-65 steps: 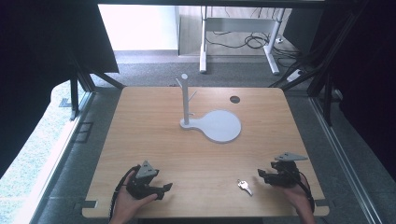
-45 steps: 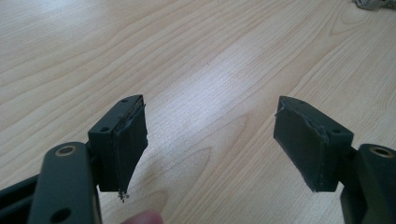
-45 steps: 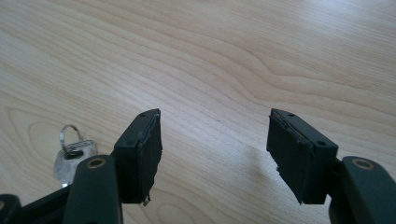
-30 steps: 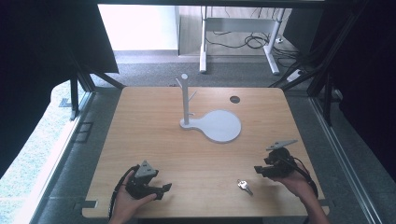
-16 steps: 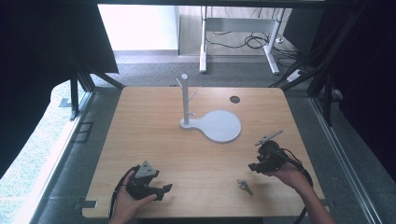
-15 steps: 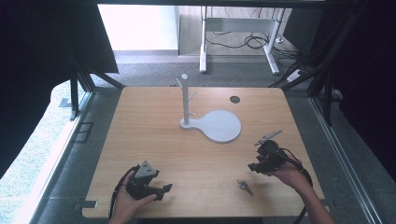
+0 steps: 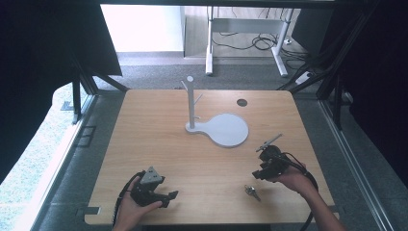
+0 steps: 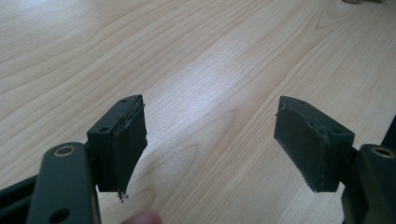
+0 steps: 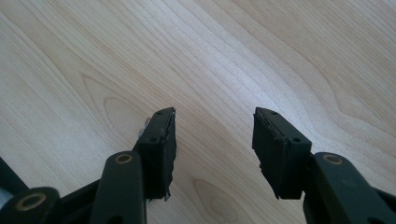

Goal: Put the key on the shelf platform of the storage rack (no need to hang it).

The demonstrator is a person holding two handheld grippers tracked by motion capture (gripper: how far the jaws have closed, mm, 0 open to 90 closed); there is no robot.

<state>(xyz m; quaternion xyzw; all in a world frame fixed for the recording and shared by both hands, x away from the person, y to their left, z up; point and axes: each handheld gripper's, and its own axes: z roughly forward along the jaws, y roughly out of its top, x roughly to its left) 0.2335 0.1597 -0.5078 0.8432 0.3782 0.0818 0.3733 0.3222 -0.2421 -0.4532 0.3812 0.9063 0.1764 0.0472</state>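
Black grippers with worn fingers [image 8: 126, 140], brass-ringed screw holes and trailing black cables.

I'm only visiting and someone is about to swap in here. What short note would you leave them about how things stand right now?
Left gripper: open, nothing between its jaws, resting low at the near left of the wooden table.
Right gripper: open and holding nothing, held above the table at the near right, with bare wood between its jaws.
The small metal key lies flat near the front edge, just beside and nearer than the right gripper, untouched.
The white stand with its pegs stands upright on its round base toward the far middle, with nothing hanging on it.
Done: nothing picked up yet.
Left: probably grasp the key, perhaps hang it on the stand.
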